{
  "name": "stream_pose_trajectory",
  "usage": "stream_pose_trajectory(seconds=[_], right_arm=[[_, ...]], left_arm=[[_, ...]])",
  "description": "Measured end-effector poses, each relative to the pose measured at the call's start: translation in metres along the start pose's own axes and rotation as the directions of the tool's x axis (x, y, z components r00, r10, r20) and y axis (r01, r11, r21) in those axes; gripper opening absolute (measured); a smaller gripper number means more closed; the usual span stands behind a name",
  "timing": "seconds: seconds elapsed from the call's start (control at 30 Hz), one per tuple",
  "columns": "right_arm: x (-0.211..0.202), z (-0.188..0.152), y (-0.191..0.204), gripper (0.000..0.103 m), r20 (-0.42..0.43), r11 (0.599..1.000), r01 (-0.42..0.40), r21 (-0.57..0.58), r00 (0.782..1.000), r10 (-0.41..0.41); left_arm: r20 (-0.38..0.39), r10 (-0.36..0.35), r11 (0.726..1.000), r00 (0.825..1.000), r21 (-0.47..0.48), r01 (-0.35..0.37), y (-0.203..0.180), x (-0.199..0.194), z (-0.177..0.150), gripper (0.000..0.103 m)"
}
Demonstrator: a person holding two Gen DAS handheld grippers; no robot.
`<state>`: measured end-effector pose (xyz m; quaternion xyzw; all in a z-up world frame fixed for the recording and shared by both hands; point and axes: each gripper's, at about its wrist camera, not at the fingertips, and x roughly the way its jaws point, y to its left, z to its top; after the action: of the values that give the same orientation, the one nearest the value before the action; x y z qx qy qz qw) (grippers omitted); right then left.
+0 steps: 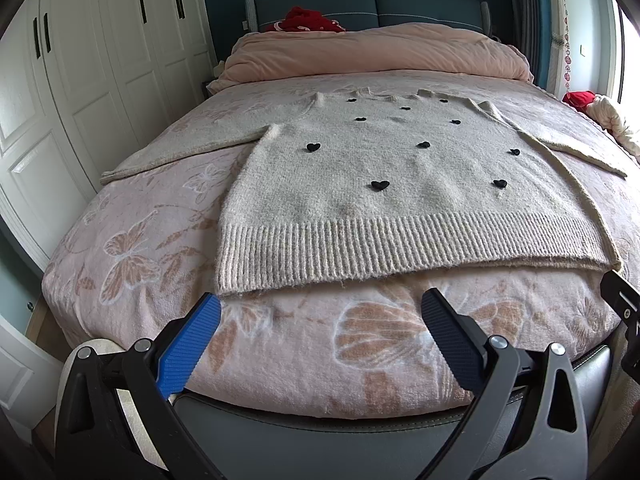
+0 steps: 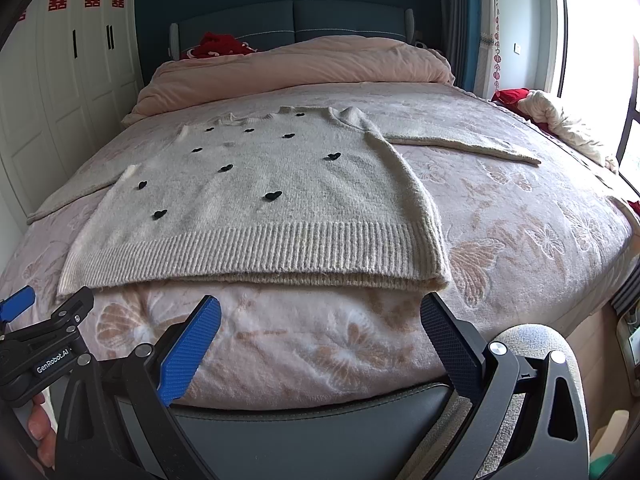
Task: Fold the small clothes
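A cream knitted sweater (image 1: 400,184) with small black hearts lies flat on the bed, ribbed hem toward me, both sleeves spread out to the sides. It also shows in the right wrist view (image 2: 260,208). My left gripper (image 1: 320,304) is open and empty, just short of the hem near its left half. My right gripper (image 2: 320,306) is open and empty, just short of the hem near its right corner. The left gripper's body also shows at the left edge of the right wrist view (image 2: 44,344).
The bed has a pink butterfly-print blanket (image 1: 132,248) and a dark padded foot edge (image 1: 320,432). A pink duvet (image 1: 372,52) is bunched at the headboard. White wardrobes (image 1: 80,80) stand left. Red and cream clothes (image 2: 560,120) lie at the bed's right side by the window.
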<state>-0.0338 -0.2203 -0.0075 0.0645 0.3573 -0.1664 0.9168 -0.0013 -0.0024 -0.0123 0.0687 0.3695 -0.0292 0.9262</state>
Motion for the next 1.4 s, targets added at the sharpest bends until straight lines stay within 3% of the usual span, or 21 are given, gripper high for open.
stream_pose_trajectory(seconds=[0.97,1.17,1.27,1.4], right_arm=[[0.003,-0.002,0.000,0.098,-0.020,1.000,-0.002,0.008,1.000,0.002],[0.007,0.002,-0.010,0.098,-0.031,0.998,-0.003,0.066,1.000,0.005],[0.012,0.027,-0.027,0.098,-0.014,0.997,-0.026,0.070,1.000,0.027],[0.041,0.101,-0.109,0.098,0.056,0.982,-0.022,0.189,0.998,0.012]], left_arm=[[-0.027,0.000,1.000,1.000,0.001,0.001,0.000,0.008,-0.006,0.098],[-0.018,0.002,1.000,1.000,0.018,-0.002,-0.003,0.008,0.000,0.098],[-0.011,0.004,0.999,1.000,0.035,-0.004,-0.003,0.005,0.008,0.098],[-0.036,-0.079,0.994,0.996,-0.074,0.076,0.014,0.003,0.033,0.098]])
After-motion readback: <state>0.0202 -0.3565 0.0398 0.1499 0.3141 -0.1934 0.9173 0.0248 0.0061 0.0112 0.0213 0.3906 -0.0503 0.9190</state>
